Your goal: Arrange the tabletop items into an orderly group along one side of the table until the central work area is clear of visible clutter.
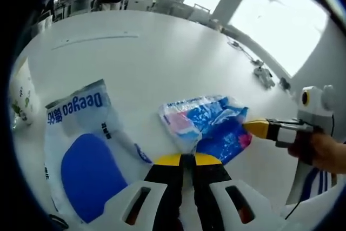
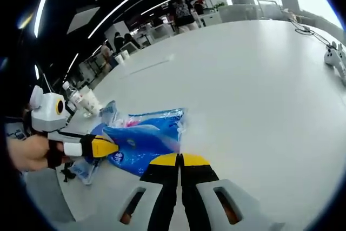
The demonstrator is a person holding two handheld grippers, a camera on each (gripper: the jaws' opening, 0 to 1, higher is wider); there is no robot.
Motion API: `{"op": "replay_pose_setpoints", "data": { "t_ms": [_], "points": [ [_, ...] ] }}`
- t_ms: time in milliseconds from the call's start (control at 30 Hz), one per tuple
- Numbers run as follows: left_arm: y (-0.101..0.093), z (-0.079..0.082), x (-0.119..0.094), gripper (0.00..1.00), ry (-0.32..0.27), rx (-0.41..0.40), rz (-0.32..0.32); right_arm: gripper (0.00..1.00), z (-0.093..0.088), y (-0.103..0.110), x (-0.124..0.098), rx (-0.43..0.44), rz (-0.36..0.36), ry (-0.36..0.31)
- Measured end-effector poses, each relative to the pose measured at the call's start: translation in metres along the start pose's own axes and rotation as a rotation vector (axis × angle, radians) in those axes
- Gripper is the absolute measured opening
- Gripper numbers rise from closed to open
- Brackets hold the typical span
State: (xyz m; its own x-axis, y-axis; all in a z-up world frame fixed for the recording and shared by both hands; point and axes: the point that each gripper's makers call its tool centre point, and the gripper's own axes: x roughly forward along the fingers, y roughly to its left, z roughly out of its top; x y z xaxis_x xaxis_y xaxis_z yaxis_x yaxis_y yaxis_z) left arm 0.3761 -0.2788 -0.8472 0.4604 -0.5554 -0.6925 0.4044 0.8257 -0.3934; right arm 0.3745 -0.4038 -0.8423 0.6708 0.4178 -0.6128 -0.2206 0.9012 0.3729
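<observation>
We judge the step as gathering the soft packs toward 1 side of the white worktop (image 1: 162, 52).

The large white-and-blue Deeyeo pack (image 1: 81, 150) lies near left. Just right of it sits the smaller blue-and-pink pack (image 1: 208, 125).

The left hand-held gripper (image 1: 187, 159) has its jaws pressed together, empty, just short of that pack. The right hand-held gripper (image 1: 257, 128) touches the pack's right edge; in its own view (image 2: 178, 159) the jaws are pressed together, pinching nothing.

Next move, as we judge it: spread the jaws, pinch the pack, and carry it beside the Deeyeo pack.

A green-print bag (image 1: 22, 98) stands far left. Cables and small devices (image 1: 265, 74) lie far right, well apart.
</observation>
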Motion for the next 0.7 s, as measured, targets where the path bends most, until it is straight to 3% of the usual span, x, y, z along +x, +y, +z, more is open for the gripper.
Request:
{"op": "replay_pose_setpoints", "data": {
  "t_ms": [300, 467, 700],
  "points": [
    [0.007, 0.01, 0.005, 0.01, -0.016, -0.007, 0.004, 0.0, 0.01, -0.001, 0.009, -0.004, 0.001, -0.006],
    [0.007, 0.039, 0.006, 0.0, -0.11, -0.014, -0.014, 0.0, 0.026, -0.005, 0.014, -0.012, -0.003, -0.038],
    [0.017, 0.063, 0.012, 0.0, -0.157, -0.056, -0.02, 0.0, 0.049, -0.006, 0.025, -0.018, 0.002, -0.068]
  ]
}}
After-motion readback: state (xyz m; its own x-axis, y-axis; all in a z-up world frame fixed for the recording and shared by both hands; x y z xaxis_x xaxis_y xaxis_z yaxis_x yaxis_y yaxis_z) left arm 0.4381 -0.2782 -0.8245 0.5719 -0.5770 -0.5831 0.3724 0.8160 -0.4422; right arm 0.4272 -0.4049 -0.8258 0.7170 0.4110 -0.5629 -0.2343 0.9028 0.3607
